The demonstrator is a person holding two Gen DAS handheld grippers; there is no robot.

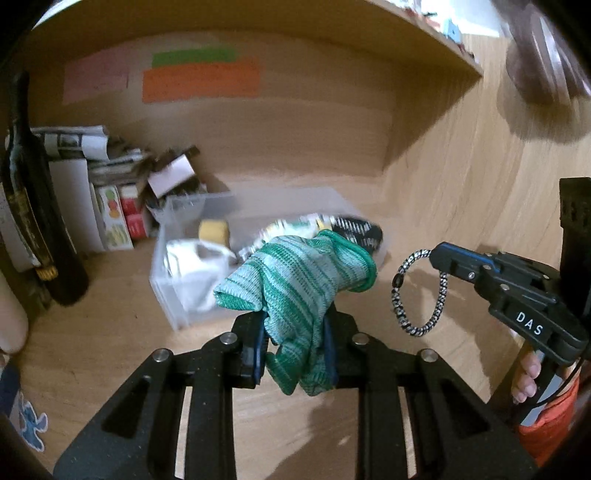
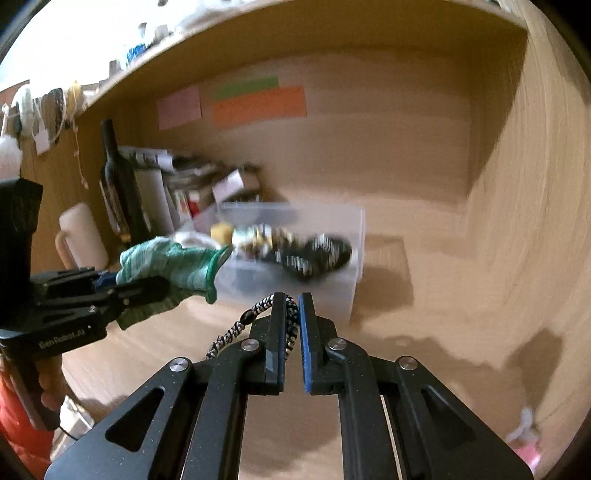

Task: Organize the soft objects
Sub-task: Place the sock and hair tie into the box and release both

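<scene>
My left gripper (image 1: 295, 325) is shut on a green striped sock (image 1: 299, 291), which bunches up between the jaws and hangs over them; it also shows in the right wrist view (image 2: 170, 266). My right gripper (image 2: 293, 299) is shut on a black-and-white braided cord loop (image 2: 258, 314), which dangles to its left; the loop also shows in the left wrist view (image 1: 419, 291). Both are held above the wooden desk, in front of a clear plastic bin (image 1: 173, 295) that holds patterned socks (image 2: 314, 254), a white cloth (image 1: 195, 266) and a yellow sponge (image 1: 213, 230).
A dark wine bottle (image 1: 26, 199) stands at the left beside stacked newspapers and cartons (image 1: 110, 206). Coloured paper notes (image 1: 201, 81) are stuck on the back panel under a wooden shelf (image 1: 424, 33). A white mug (image 2: 79, 236) stands at the left.
</scene>
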